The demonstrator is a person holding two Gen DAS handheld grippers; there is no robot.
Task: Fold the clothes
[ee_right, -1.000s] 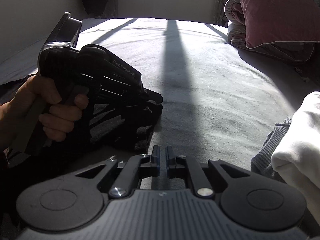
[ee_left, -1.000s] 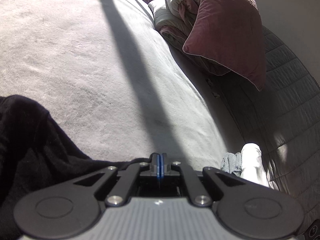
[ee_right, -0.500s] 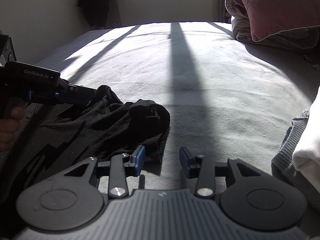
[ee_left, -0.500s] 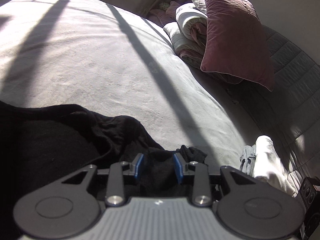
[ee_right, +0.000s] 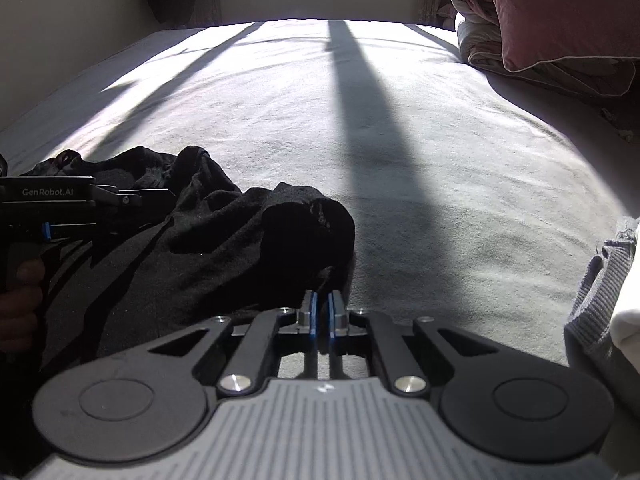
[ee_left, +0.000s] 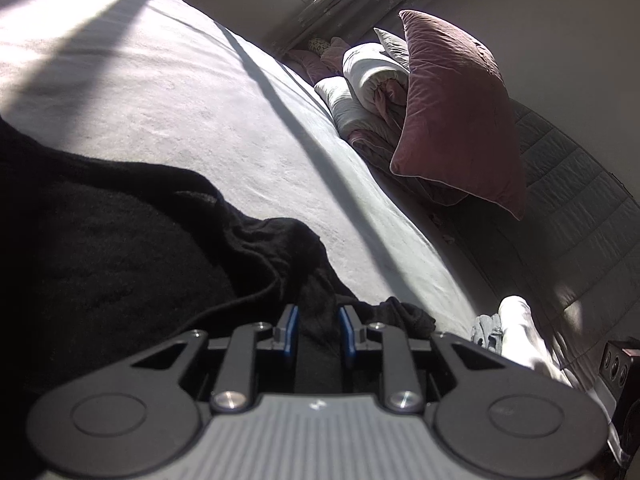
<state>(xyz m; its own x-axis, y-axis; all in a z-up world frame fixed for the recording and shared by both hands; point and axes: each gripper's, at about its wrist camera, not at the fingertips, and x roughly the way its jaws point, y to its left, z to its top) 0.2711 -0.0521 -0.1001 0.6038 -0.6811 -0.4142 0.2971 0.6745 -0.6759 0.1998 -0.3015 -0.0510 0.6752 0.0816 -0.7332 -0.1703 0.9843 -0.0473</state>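
The black garment [ee_right: 192,240] is cut off at lower left; its folds are lost in shadow. Its near edge is pinched by the right gripper [ee_right: 320,314], while cloth is straddled by the parted left gripper [ee_left: 318,334]. Bare bed [ee_right: 420,140] is seen across the upper frame.

Left wrist view: low over the bed [ee_left: 224,128], close, looking along the left tongs [ee_left: 318,334] toward the pink pillow [ee_left: 456,112] at upper right of frame. Right wrist view: equally low, looking up the bed [ee_right: 400,128] toward the far wall; left tongs [ee_right: 160,196] enter at mid left. Both views share the black garment [ee_left: 120,248] [ee_right: 208,240], pillow [ee_right: 560,8], and folded stack at the right edge.
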